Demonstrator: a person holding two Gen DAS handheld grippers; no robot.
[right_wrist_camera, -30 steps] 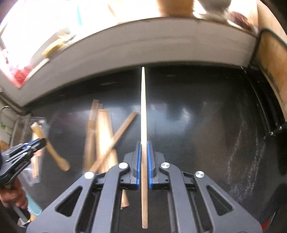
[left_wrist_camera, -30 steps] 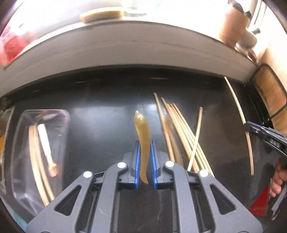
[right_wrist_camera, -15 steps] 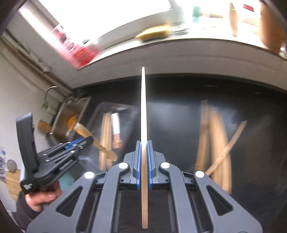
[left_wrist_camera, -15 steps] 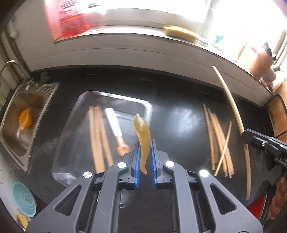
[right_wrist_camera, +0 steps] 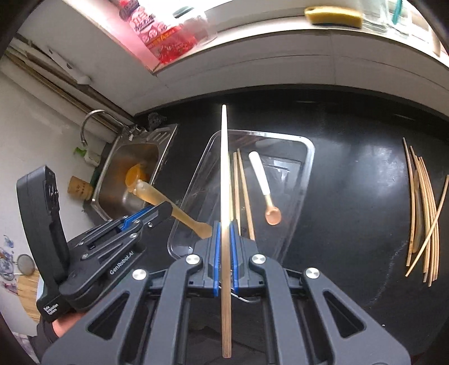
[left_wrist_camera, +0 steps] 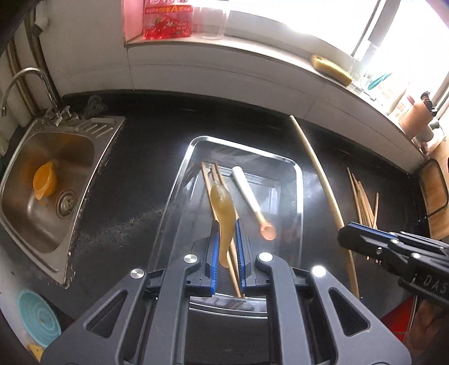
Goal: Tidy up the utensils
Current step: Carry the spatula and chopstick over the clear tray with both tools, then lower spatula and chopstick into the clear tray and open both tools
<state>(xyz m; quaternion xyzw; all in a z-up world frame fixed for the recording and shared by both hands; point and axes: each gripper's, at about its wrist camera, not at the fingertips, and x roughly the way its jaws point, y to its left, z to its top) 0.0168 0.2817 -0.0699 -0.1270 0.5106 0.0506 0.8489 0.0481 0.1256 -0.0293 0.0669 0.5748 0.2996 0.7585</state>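
On the black countertop (left_wrist_camera: 146, 174), the broadest surface in view, a steel sink (left_wrist_camera: 45, 179) was set at the far left with an orange cup (left_wrist_camera: 44, 179) lying in its basin, and a white windowsill (right_wrist_camera: 308, 42) ran along the back carrying a red-labelled pack (left_wrist_camera: 167, 19) and a yellow sponge (right_wrist_camera: 332, 13). Near the middle of the counter sat a clear rectangular tray (left_wrist_camera: 299, 179), holding a few wooden chopsticks (right_wrist_camera: 241, 182) laid lengthwise and, just beside them, a small spoon with a white handle and a pinkish bowl (right_wrist_camera: 265, 188). Well apart to the right, a loose pile of chopsticks (right_wrist_camera: 423, 207) lay on the bare counter with one stick crossed over the others. The left gripper (left_wrist_camera: 226, 247) hung over the tray, its blue-padded jaws closed on an amber, translucent spoon (left_wrist_camera: 223, 216) that stood up between them with its bowl end away from the camera; in the right wrist view the same spoon (right_wrist_camera: 168, 206) reached out over the tray's left edge toward the sink. The right gripper (right_wrist_camera: 224, 252) was clamped tight on a single pale chopstick (right_wrist_camera: 224, 174), which ran straight up the middle of its view, crossing the tray's near-left part, with its butt end trailing back below the jaws. In the left wrist view that chopstick (left_wrist_camera: 317, 168) slanted above the counter just right of the tray.
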